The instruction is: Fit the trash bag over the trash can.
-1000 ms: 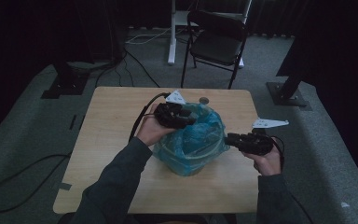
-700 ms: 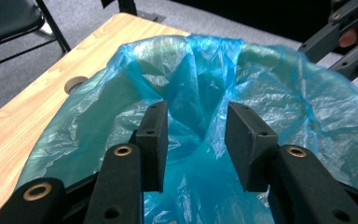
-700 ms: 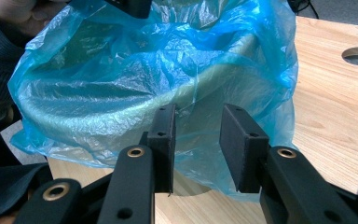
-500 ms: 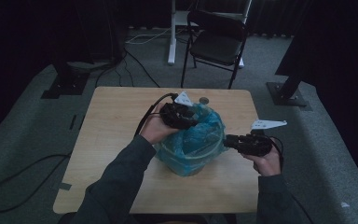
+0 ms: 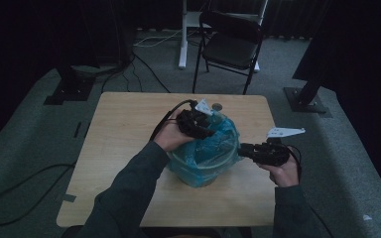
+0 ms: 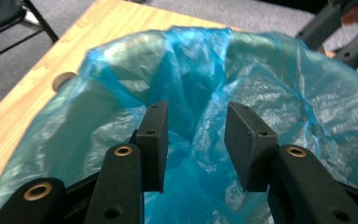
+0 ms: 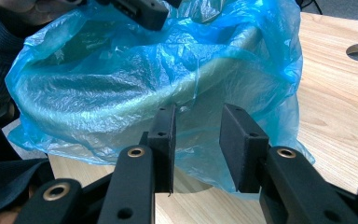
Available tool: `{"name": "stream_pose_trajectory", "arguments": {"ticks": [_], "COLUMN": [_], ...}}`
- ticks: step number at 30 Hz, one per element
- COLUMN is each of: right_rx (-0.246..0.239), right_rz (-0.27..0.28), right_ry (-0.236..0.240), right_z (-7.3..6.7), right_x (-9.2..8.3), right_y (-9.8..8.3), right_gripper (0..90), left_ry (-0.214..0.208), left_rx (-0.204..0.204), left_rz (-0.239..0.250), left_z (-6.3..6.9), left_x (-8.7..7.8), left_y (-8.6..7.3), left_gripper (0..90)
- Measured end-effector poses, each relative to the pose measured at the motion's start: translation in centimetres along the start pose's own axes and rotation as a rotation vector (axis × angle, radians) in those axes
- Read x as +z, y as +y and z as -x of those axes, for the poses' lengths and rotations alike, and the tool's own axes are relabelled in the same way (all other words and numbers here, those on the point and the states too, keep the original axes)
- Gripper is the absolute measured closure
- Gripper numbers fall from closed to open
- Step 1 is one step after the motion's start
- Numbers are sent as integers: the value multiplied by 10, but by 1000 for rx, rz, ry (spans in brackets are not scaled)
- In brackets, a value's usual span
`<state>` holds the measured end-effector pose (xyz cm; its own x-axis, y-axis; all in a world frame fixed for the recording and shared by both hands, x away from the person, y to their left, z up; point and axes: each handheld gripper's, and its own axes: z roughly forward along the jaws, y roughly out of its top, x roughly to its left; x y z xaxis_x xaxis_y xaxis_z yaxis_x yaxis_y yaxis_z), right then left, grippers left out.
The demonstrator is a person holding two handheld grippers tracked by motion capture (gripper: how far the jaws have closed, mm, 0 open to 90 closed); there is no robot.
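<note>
— What colour is the bag point(image 5: 206, 148)?
— Translucent blue, crinkled, with a pale greenish bin rim point(image 7: 135, 95) showing through it.
— And the worktop point(image 5: 124, 129)?
— Light wood grain, tan.
— The claws?
— Left claw point(image 6: 196, 135) and right claw point(image 7: 197, 140) are matte black, with brass-coloured rings at the screws.
— The floor point(image 5: 25, 144)?
— Grey carpet.

Slid my left gripper point(image 5: 204, 133) a bit further over the blue bag point(image 5: 213, 148), twd the far rim; its cable point(image 5: 166, 119) and my forearm followed.

Both tools point(image 5: 206, 130) point(image 5: 244, 150) parted, facing inward
</note>
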<state>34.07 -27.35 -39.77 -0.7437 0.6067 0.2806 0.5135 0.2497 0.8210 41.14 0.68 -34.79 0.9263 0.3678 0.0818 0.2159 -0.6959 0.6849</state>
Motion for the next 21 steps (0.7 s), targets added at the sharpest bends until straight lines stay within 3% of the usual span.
{"name": "stream_pose_trajectory", "arguments": {"ticks": [14,21], "right_rx": [-1,-3], "right_rz": [2,0], "right_ry": [0,4], "right_z": [0,0], "right_x": [-1,0], "right_y": [0,0], "right_gripper": [657,658], "left_ry": [25,45], "left_rx": [75,100], "left_rz": [-131,-169], "left_z": [8,11], "left_x": [21,28], "left_y": [6,6], "left_gripper": [597,596]}}
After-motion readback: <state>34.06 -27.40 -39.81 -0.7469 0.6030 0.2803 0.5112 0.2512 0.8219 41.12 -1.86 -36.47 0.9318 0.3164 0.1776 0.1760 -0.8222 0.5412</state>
